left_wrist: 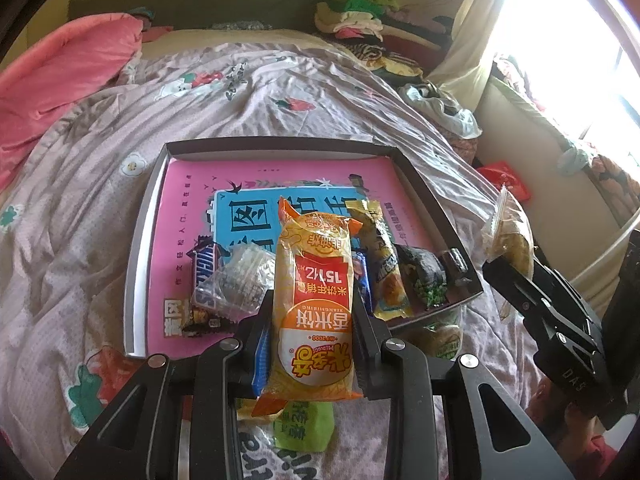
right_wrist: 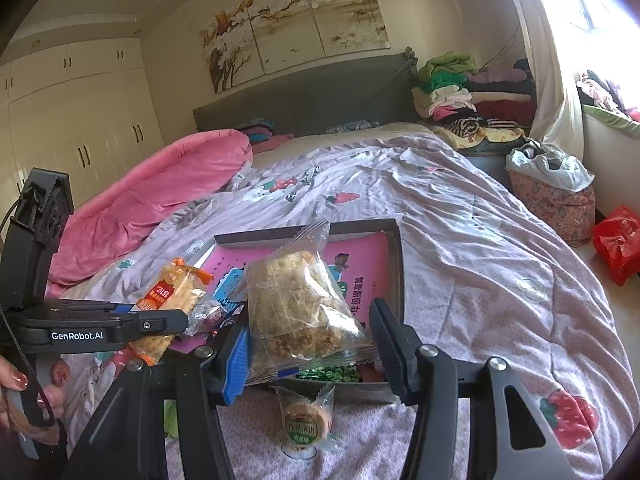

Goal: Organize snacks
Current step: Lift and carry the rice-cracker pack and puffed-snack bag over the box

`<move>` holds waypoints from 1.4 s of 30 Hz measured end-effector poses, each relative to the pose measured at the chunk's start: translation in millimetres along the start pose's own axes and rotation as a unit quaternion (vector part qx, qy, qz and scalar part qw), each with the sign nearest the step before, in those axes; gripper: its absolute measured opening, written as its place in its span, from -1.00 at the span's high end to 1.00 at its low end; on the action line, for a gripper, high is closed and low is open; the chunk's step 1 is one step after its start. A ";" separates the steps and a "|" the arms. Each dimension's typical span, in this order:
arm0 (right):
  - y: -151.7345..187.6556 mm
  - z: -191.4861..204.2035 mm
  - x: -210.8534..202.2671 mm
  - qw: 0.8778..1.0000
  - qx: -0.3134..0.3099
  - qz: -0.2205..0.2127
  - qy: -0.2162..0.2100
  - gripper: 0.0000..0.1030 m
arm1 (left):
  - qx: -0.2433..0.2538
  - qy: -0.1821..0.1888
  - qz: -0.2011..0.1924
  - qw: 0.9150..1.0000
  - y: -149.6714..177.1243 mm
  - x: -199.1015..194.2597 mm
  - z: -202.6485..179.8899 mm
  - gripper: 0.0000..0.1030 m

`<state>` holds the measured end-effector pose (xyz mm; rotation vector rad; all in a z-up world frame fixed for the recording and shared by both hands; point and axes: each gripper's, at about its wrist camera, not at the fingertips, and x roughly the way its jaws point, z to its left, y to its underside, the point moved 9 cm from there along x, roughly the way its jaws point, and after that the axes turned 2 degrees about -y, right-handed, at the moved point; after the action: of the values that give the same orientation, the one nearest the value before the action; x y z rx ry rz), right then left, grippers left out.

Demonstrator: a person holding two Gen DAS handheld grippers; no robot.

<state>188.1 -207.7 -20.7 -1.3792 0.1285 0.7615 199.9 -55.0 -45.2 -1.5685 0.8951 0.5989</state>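
Note:
My left gripper [left_wrist: 314,308] is shut on an orange and yellow rice cracker packet [left_wrist: 312,280], which it holds above the near edge of a dark shallow tray [left_wrist: 280,146] lined in pink. The tray holds a Snickers bar [left_wrist: 204,276], a clear wrapped snack [left_wrist: 240,280], a yellow packet [left_wrist: 384,264] and a green pea packet [left_wrist: 430,284]. My right gripper [right_wrist: 312,332] is shut on a clear packet of puffed rice cake [right_wrist: 300,300], raised over the tray's near right corner [right_wrist: 394,240]. In the right wrist view, the left gripper [right_wrist: 180,322] with its orange packet [right_wrist: 172,292] is at the left.
A round cracker packet [right_wrist: 306,424] and a green packet [left_wrist: 304,424] lie on the lilac bedspread [right_wrist: 480,260] just in front of the tray. A pink quilt [right_wrist: 160,200] lies at the left, folded clothes [right_wrist: 452,92] at the headboard, and a red bag [right_wrist: 618,240] on the floor at the right.

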 end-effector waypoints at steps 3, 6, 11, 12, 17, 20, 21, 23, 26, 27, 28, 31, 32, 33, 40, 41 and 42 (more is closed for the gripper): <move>0.3 -0.6 7.0 1.000 0.003 0.005 -0.009 -0.07 | 0.001 -0.002 0.002 1.000 -1.5 3.8 -1.2 0.34; 2.0 -1.7 15.8 1.000 0.006 0.014 -0.014 -0.07 | 0.004 -0.004 0.003 1.000 -2.9 7.3 -3.3 0.34; 3.7 -1.2 25.5 1.000 0.008 0.022 -0.020 -0.07 | 0.009 -0.009 0.006 1.000 -4.3 14.2 -5.8 0.34; 4.5 -0.6 27.8 0.999 0.008 0.026 -0.023 -0.07 | 0.011 -0.010 0.007 1.000 -4.3 15.6 -6.6 0.34; 8.9 0.1 37.1 0.999 0.009 0.037 -0.026 -0.07 | 0.015 -0.008 0.012 1.000 -4.1 22.1 -10.7 0.34; 9.3 1.1 39.0 0.999 0.008 0.038 -0.029 -0.07 | 0.017 -0.006 0.013 1.000 -3.9 24.4 -13.5 0.34; 8.9 2.0 39.4 0.999 0.007 0.038 -0.029 -0.07 | 0.018 -0.005 0.014 1.000 -4.0 25.1 -14.4 0.34; 8.2 2.4 39.3 0.999 0.007 0.036 -0.031 -0.07 | 0.019 -0.005 0.014 1.000 -4.5 26.6 -15.7 0.34; 8.2 2.2 39.9 0.999 0.007 0.037 -0.031 -0.07 | 0.019 -0.004 0.014 1.000 -5.7 28.4 -17.6 0.34; 8.0 1.9 40.6 0.999 0.007 0.037 -0.030 -0.07 | 0.020 -0.003 0.014 1.000 -6.3 29.3 -18.4 0.34; 7.9 2.0 40.7 0.999 0.007 0.037 -0.031 -0.07 | 0.020 -0.003 0.013 1.000 -6.8 29.8 -19.2 0.34; 8.0 1.9 41.1 0.999 0.006 0.037 -0.031 -0.07 | 0.021 0.000 0.012 1.000 -8.0 31.6 -21.2 0.34; 8.2 1.8 41.8 0.999 0.006 0.038 -0.031 -0.07 | 0.021 0.001 0.011 1.000 -8.5 32.1 -21.7 0.34; 8.3 2.1 41.3 0.999 0.006 0.038 -0.030 -0.07 | 0.022 0.001 0.011 1.000 -9.0 32.8 -22.3 0.34; 7.1 2.3 45.1 0.999 -0.001 0.037 -0.027 -0.07 | 0.024 0.007 0.010 1.000 -9.8 37.5 -25.5 0.34; 6.7 1.8 45.2 0.999 -0.001 0.037 -0.026 -0.07 | 0.024 0.008 0.011 1.000 -9.7 38.1 -25.5 0.34; 6.6 1.0 45.8 0.999 -0.001 0.037 -0.026 -0.07 | 0.023 0.008 0.011 1.000 -9.4 38.8 -25.8 0.34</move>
<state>218.9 -188.1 -49.2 -1.3605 0.1383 0.8585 227.2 -88.3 -65.3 -1.5254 0.9340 0.5771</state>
